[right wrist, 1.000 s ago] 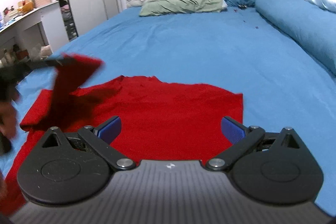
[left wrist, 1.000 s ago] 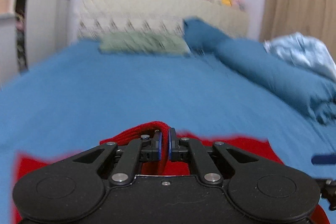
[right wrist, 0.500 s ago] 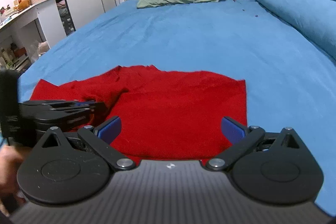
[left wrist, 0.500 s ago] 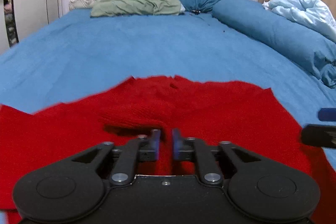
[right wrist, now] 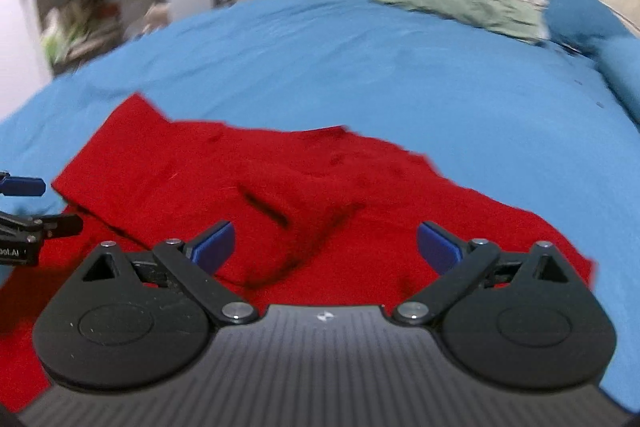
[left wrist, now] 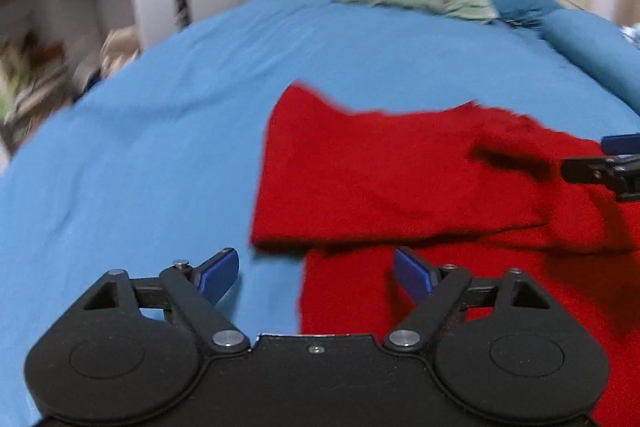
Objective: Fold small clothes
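Both my left claw (left wrist: 316,273) and right claw (right wrist: 325,247) gape empty; the red garment (left wrist: 420,179) lies ahead-right of my left, nearer my right.

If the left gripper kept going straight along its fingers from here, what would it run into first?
Most likely the red garment: the open left gripper points at its folded left edge, just ahead on the blue bedsheet. The frame is blurred, so its height above the cloth is unclear.
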A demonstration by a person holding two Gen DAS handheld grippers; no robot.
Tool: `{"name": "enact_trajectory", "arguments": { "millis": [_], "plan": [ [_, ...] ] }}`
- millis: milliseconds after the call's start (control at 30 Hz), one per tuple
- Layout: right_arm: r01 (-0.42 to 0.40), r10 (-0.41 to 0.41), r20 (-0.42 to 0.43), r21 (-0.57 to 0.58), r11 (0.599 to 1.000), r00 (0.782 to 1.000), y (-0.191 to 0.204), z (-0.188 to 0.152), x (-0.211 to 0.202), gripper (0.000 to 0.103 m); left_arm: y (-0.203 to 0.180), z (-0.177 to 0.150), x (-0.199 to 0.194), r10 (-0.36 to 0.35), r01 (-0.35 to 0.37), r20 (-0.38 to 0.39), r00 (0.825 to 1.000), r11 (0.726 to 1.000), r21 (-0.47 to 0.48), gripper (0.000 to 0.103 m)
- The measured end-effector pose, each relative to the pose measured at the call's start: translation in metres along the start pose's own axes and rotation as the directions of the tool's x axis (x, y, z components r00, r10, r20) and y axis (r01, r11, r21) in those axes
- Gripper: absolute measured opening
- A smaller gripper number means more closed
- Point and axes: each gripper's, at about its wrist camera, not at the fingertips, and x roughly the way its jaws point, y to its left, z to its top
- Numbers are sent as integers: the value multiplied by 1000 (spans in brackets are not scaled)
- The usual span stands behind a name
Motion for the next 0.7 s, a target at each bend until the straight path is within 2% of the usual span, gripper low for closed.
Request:
{"name": "enact_trajectory", "arguments": {
  "millis": [33,167,233,267,300,367,467,567,700],
  "plan": [
    [8,-8,-5,-31,999,1000,7,3,11,99,3,-1,2,10,-10,-4,1000,1000,-9,84],
    [48,-51,-24,-111,993,998,21,5,44,76,1,1,10,19,-19,12,1000,999,-26,83],
    [73,-77,-25,-129,989,997,23,3,54,58,1,2,12,19,-19,17,1000,1000,-20,82],
    [100,-103,-20,-124,987,994,24,1,55,35,0,2,13,19,-19,18,1000,1000,-20,82],
    [112,-114,-13,-92,989,993,18,2,51,28,4,3,16,17,-16,20,1000,1000,-24,81],
    [94,-95,26,27,995,995,1,1,34,28,8,-2,15,13,-13,24,1000,999,-30,78],
    [120,-134,78,166,979,988,-23,-12,3,28,10,0,19,16,-15,29,999,999,-35,75],
    [107,-128,57,281,954,990,-41,-37,-13,29,9,0,19,17,-15,34,999,999,-43,75],
    [96,-101,1,322,942,995,-46,-67,-6,33,9,-1,19,20,-19,40,999,999,-43,75]
  ]
}}
